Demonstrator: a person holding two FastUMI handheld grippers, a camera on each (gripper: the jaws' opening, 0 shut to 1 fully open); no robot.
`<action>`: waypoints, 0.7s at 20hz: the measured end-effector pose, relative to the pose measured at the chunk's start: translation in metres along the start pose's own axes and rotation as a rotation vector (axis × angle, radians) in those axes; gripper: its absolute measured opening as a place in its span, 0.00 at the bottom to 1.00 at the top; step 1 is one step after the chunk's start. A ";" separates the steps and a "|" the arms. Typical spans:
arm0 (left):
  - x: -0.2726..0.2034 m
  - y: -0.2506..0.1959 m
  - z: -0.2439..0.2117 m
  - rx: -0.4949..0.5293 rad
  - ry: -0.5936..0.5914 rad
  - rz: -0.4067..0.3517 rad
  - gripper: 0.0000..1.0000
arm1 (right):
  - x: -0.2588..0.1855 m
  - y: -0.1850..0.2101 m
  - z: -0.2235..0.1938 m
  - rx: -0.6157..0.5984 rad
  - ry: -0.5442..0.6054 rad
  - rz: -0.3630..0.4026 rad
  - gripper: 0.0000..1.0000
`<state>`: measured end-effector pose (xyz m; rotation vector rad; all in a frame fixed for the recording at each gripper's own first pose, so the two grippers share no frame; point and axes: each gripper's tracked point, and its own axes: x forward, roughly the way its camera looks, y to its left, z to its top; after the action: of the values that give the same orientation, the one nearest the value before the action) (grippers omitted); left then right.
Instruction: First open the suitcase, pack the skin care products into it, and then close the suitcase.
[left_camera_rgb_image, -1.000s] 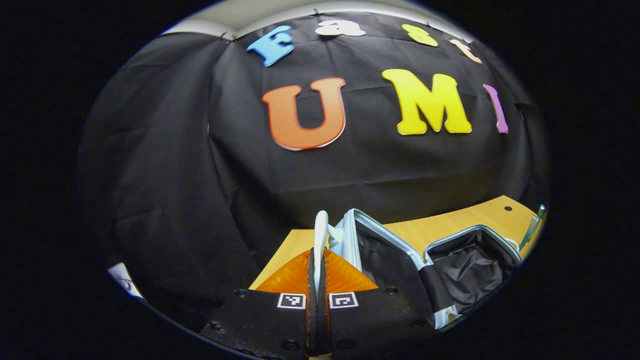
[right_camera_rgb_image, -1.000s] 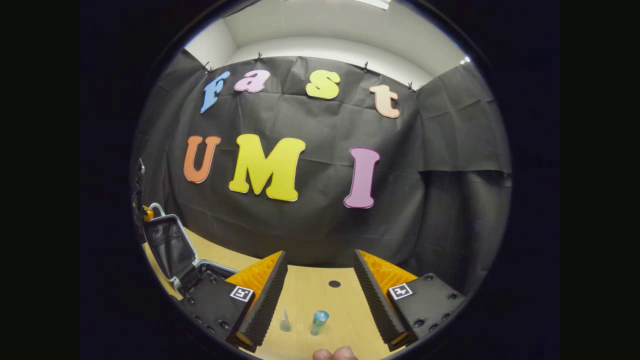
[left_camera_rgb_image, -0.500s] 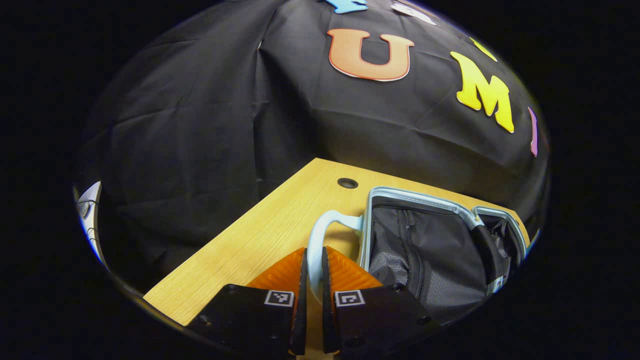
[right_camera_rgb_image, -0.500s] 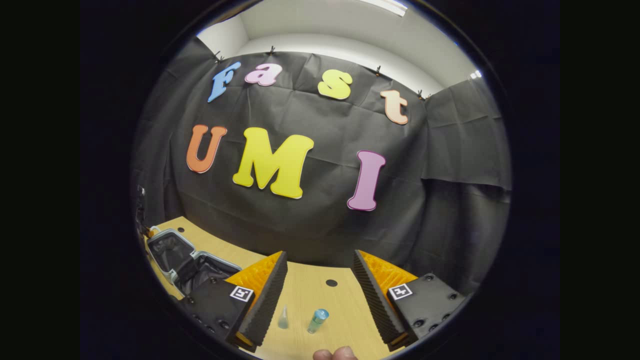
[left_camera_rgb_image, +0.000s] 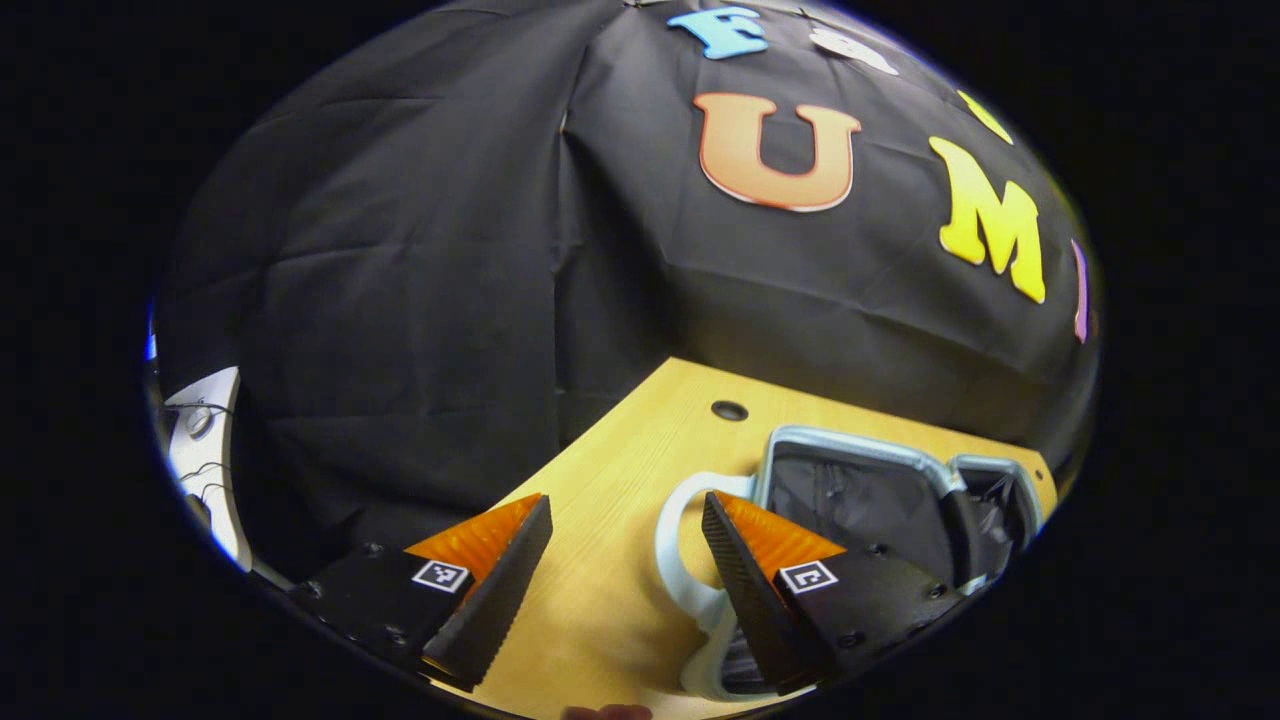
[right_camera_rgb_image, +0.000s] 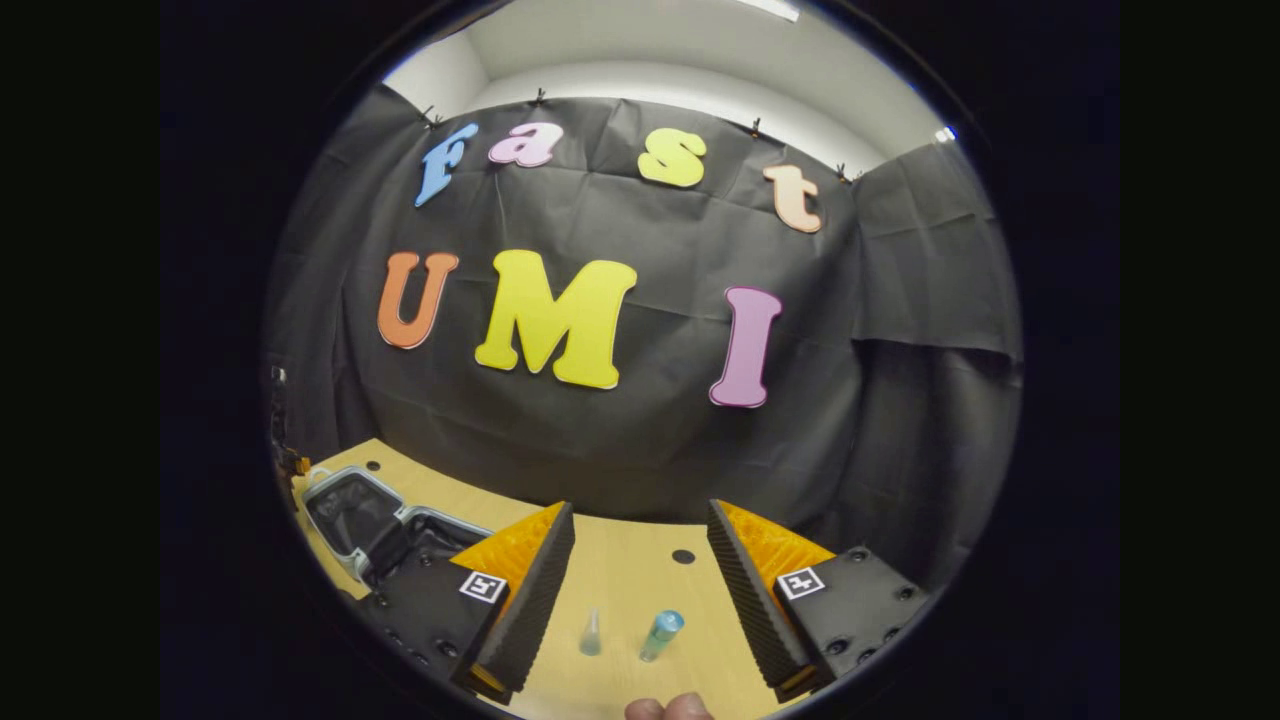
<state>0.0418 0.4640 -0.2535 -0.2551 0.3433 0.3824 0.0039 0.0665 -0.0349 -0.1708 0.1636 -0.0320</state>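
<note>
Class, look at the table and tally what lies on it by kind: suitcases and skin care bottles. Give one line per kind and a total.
Open suitcase: 1
Skin care bottles: 2 (clear bottle, blue-capped bottle)
Total: 3

Bench (left_camera_rgb_image: 610, 560) light yellow wood grain, small dark round hole (left_camera_rgb_image: 729, 410) ahead of left claw (left_camera_rgb_image: 625, 575). Suitcase (left_camera_rgb_image: 860, 500) right of left claw: pale blue-grey rim and handle (left_camera_rgb_image: 675, 560), black lining. Between right claw (right_camera_rgb_image: 640, 590) fingers: clear bottle (right_camera_rgb_image: 591, 634), teal-blue bottle (right_camera_rgb_image: 661, 634). Black-and-white square markers (right_camera_rgb_image: 483, 586) on claw bodies. White wall (right_camera_rgb_image: 640, 75) above black cloth.
</note>
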 end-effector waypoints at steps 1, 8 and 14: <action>-0.016 -0.016 0.020 -0.013 -0.053 -0.014 0.97 | 0.002 0.000 -0.001 0.015 0.001 0.005 0.79; -0.148 -0.167 0.138 0.127 -0.357 -0.117 0.98 | 0.004 -0.030 0.002 0.085 -0.041 -0.002 0.79; -0.211 -0.304 0.102 0.189 -0.395 -0.237 0.98 | 0.000 -0.083 -0.023 0.111 -0.023 -0.022 0.80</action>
<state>0.0089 0.1546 -0.0278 -0.0305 -0.0408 0.1586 -0.0017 -0.0188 -0.0425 -0.0627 0.1365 -0.0612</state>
